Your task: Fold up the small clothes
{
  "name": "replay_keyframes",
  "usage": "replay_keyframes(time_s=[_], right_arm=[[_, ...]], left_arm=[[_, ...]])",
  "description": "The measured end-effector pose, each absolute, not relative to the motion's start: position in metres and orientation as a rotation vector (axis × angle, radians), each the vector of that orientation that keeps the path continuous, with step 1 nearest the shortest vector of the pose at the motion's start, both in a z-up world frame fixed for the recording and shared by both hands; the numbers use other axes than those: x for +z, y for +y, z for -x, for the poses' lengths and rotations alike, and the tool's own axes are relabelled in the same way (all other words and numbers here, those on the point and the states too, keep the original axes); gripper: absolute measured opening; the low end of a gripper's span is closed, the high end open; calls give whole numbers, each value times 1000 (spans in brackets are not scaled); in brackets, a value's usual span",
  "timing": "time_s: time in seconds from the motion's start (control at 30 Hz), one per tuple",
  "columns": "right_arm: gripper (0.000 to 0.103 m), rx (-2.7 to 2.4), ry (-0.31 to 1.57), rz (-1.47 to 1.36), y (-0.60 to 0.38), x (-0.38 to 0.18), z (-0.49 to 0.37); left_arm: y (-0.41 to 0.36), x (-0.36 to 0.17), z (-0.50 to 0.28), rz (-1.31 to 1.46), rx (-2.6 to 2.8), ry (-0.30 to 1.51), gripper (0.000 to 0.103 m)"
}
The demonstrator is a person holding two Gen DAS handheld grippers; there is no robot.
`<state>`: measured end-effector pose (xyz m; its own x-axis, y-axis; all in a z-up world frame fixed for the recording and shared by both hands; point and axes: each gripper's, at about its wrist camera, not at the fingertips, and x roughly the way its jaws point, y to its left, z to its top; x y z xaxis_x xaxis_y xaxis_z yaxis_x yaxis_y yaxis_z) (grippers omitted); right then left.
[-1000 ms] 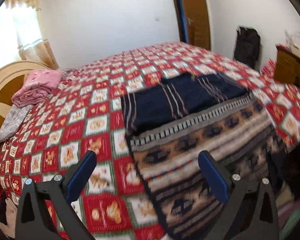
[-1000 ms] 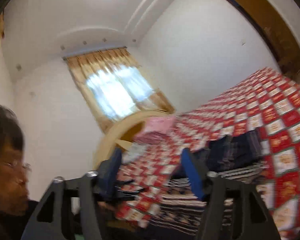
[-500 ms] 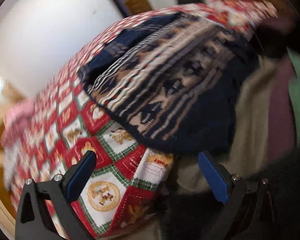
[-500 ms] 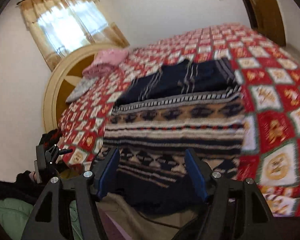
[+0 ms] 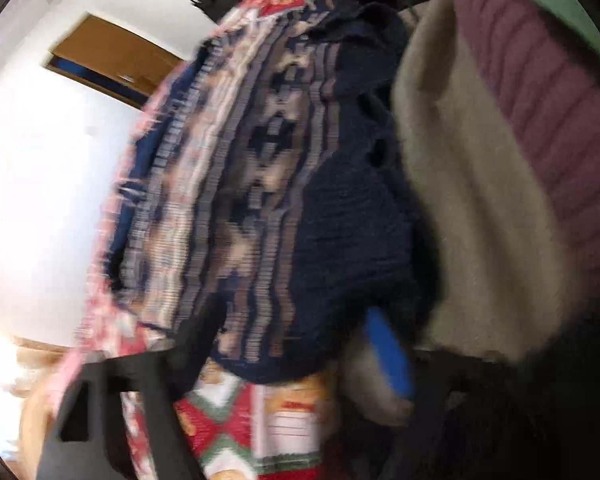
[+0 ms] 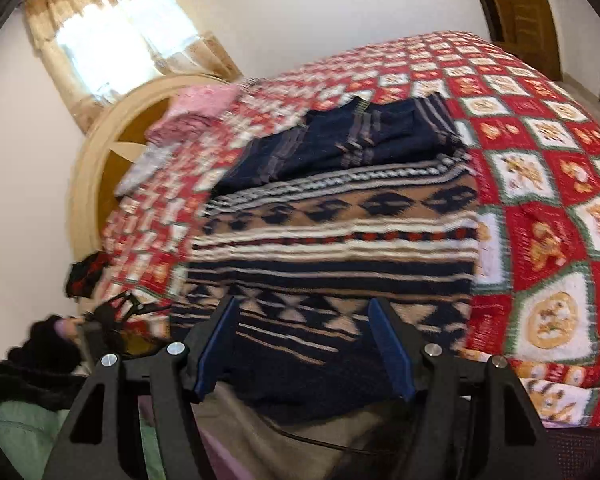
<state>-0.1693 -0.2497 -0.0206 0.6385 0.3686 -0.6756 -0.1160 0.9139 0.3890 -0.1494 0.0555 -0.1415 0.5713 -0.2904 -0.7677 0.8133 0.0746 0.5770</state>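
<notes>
From my left wrist, the view is tilted and blurred. My left gripper has just been closing; the dark hem of the patterned sweater lies between its fingers at the edge of the bed, but I cannot tell whether the pads press it. Beige, maroon and green clothes are heaped beside it.

From my right wrist, my right gripper stands open, fingers apart over the sweater's near hem, not clamping it. The sweater lies flat on the red quilt, dark sleeves folded across its far end. Folded pink clothes sit near the headboard.
</notes>
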Motion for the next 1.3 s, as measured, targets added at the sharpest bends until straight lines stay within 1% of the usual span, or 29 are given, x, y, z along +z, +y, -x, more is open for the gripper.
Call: replay_keyframes(time_s=[0.03,0.07,0.2,0.33,0.43,0.47,0.5,0.53,0.57,0.6,0.67,0.73,0.83,0.87,0.97,1.1,1.2,1.3], right_arm=[[68,262,857,-297,-252,-27,167],[68,252,871,-275,-254,-32,166],[68,220,968,-150,-253,-69,155],[68,236,1022,-59,-246,-98,141],[68,288,1068,31,-237,-114,138],[60,308,1078,95,-229,-119,141],[50,327,1077,152,-222,-122,145],[28,355,1075,225,-212,-126,150],[19,367,1082,265,-206,-129,153],[18,369,1092,294,-201,-132,154],[12,369,1101,324,-198,-133,156],[10,367,1095,314,-201,-127,156],[9,358,1039,233,-215,-104,158],[9,352,1007,191,-221,-92,158],[9,335,910,47,-243,-58,154],[9,274,806,-120,-270,-29,132],[9,219,764,-262,-288,-23,104],[9,133,754,-342,-301,-36,74]], left_arm=[[55,-141,148,-1206,-934,586,31],[56,-140,147,-1172,-976,641,25],[56,-137,147,-1123,-997,670,24],[55,-123,137,-1001,-1044,718,23],[53,-120,139,-982,-1037,697,24],[51,-123,143,-996,-1035,687,24],[48,-126,141,-1013,-1033,678,24],[46,-131,143,-1043,-1032,665,24],[44,-137,147,-1089,-1031,636,24],[43,-139,149,-1113,-1029,616,24],[40,-140,147,-1120,-1033,614,25],[39,-136,141,-1081,-1046,655,24],[44,-127,135,-1009,-1075,686,18],[46,-122,132,-968,-1081,695,18],[52,-103,117,-813,-1074,699,17],[62,-70,80,-566,-1011,699,17],[67,-57,43,-415,-911,715,17],[69,-57,4,-318,-775,728,17]])
